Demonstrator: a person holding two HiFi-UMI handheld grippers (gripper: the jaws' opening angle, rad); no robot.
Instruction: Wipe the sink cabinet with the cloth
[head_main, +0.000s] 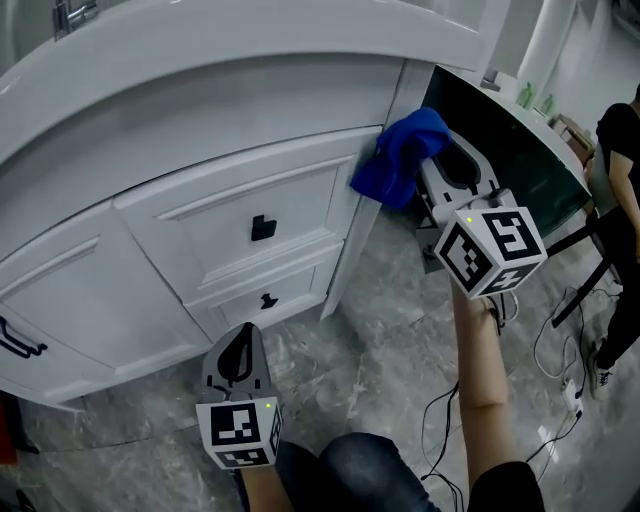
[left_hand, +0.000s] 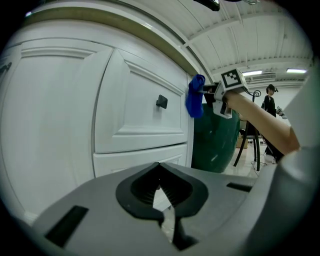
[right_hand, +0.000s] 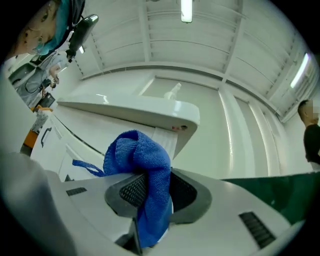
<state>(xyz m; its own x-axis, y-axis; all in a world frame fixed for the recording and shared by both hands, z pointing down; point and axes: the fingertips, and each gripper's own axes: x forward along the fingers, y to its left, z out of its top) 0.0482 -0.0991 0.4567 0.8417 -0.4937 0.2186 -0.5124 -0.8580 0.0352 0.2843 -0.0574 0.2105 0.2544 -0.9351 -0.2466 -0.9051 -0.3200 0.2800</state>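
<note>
**Blue cloth (head_main: 400, 155) at the corner of the sink cabinet (head_main: 150, 250)**

The right gripper (right_hand: 151, 192) pinches the bunched microfibre cloth between its jaws. It holds the cloth at the white cabinet's right corner post, just beside the upper drawer with its black knob (head_main: 262, 228). The left gripper (head_main: 237, 362) hangs low before the lower drawers, its jaws pressed together on nothing.

The grey marbled floor (head_main: 390, 300) bears the white sink cabinet (head_main: 300, 210), with black cables (head_main: 540, 350) lying at right.
</note>
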